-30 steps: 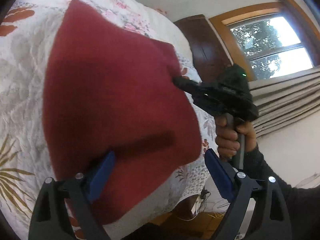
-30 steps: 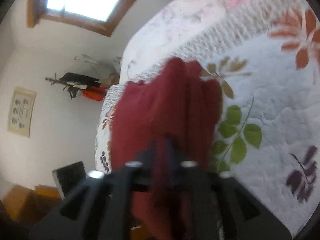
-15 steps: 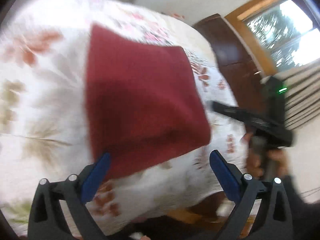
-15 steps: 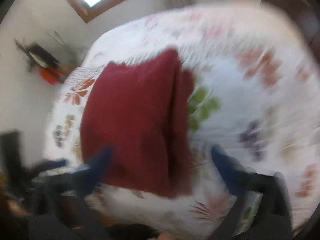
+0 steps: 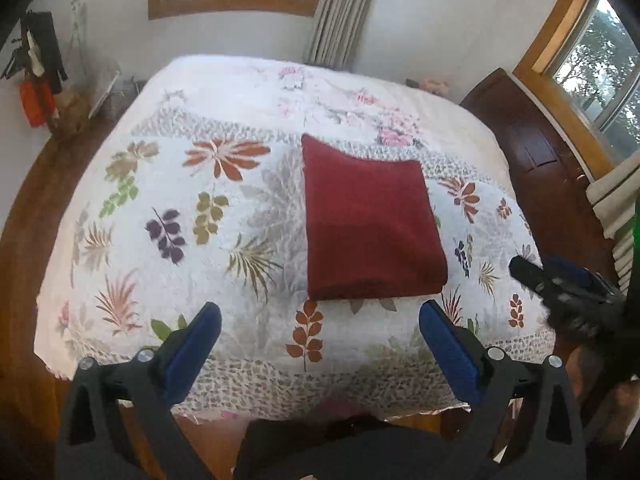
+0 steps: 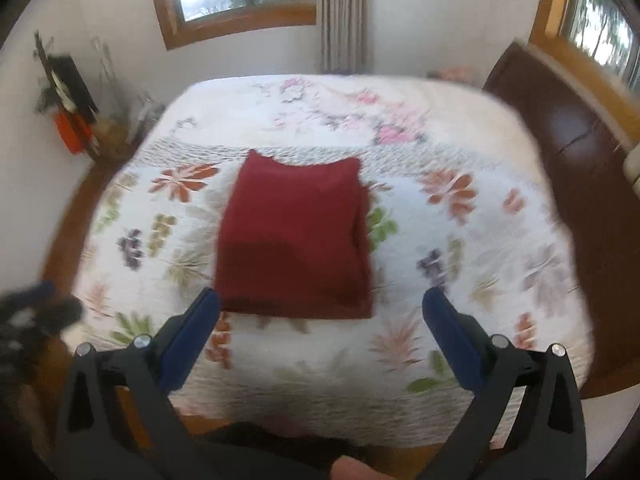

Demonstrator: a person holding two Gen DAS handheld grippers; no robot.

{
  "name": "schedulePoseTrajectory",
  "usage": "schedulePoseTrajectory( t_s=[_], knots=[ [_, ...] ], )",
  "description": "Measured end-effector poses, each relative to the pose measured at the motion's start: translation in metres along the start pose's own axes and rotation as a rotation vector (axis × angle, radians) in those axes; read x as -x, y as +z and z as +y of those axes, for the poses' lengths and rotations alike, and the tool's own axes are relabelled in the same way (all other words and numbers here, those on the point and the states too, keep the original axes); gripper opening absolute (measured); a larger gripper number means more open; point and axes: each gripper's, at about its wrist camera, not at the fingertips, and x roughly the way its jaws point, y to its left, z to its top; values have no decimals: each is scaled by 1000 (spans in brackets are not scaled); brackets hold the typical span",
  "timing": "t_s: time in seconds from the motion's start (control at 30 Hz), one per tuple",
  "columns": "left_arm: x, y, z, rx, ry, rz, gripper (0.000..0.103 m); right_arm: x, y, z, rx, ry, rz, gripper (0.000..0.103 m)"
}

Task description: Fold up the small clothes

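A dark red garment [image 5: 368, 220] lies folded into a flat rectangle on the floral bedspread [image 5: 180, 208], toward the near right part of the bed. The right wrist view shows the same garment [image 6: 296, 244], its folded edge nearest me. My left gripper [image 5: 320, 328] is open and held back above the bed's near edge, with nothing between its blue pads. My right gripper [image 6: 320, 316] is likewise open and empty, pulled back from the cloth. In the left wrist view the right gripper [image 5: 560, 280] appears at the right side, apart from the garment.
A dark wooden headboard [image 5: 532, 148] runs along the bed's right side under a window [image 5: 600, 80]. Curtains [image 5: 340, 12] hang at the far wall. Hanging items and a basket [image 5: 108, 100] stand in the far left corner. Wooden floor [image 5: 36, 208] surrounds the bed.
The right gripper let go of the red garment, and both grippers drew back from it. The garment now lies flat and folded on the bed, with both grippers open.
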Motion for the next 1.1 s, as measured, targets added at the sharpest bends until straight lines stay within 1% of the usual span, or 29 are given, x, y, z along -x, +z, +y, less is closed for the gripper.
schedulePoseTrajectory(
  t_s=[0.13, 0.27, 0.33, 0.63, 0.77, 1.1],
  knots=[
    [1, 0, -6, -27, 19, 7, 99, 11, 2, 2, -17, -18, -28, 101],
    [-1, -4, -15, -53, 1, 15, 99, 21, 5, 3, -12, -86, -58, 101],
    [0, -5, -17, -66, 1, 12, 99, 25, 5, 3, -4, -94, -71, 101],
    [2, -6, -23, -94, 10, 8, 99, 35, 3, 3, 5, -98, -78, 101],
    [5, -6, -25, -96, 11, -3, 99, 37, 2, 5, 21, -117, -87, 101],
    [9, -4, -27, -109, 18, -11, 99, 42, 4, 9, 35, -110, -98, 101]
  ],
)
